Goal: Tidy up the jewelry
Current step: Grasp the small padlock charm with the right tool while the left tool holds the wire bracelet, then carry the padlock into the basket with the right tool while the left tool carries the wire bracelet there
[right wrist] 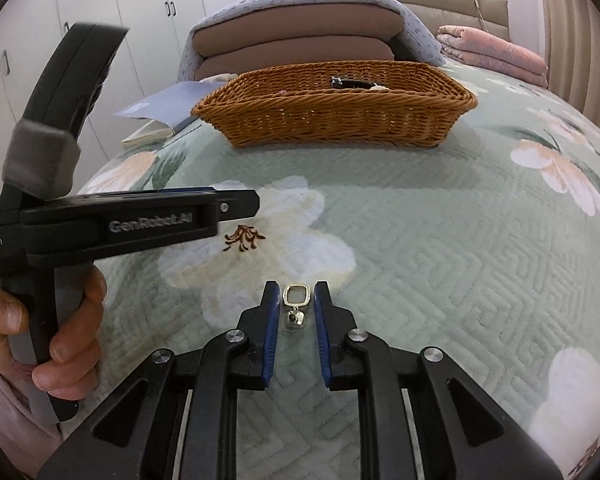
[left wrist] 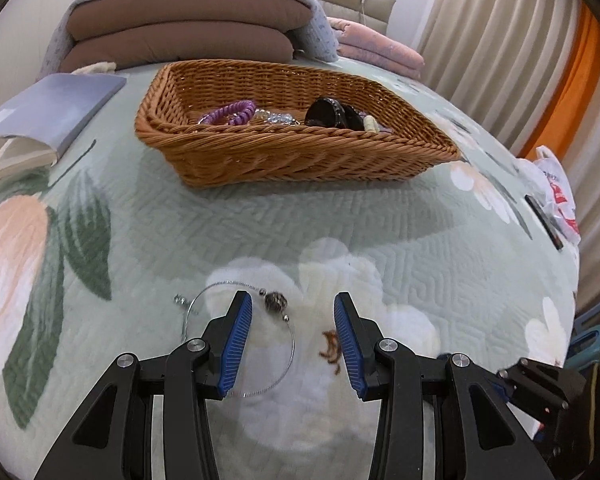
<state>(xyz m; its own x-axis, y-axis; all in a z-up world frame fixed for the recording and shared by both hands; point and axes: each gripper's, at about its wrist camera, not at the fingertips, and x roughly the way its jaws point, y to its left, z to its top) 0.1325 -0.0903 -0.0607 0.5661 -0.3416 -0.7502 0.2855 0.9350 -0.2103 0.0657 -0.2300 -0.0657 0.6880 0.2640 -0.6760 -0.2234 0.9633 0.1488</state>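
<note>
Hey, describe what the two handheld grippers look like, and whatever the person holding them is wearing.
Both the left gripper and the right gripper have black linkage arms with silver pivot bolts and ribbed blue pads on the fingers. Seen side-on, the left one has a black pistol-style body lettered "GenRobot.AI", a grey block on top and a grey-backed handle. The hand shows a pale pinkish sleeve.

Bed with pale green quilted floral cover carries everything. Directly on it: wicker basket near folded bedding, a pink folded blanket, an open booklet, a plastic bag at the edge. Nearer: wire bangle with bead, small gold earring.
</note>
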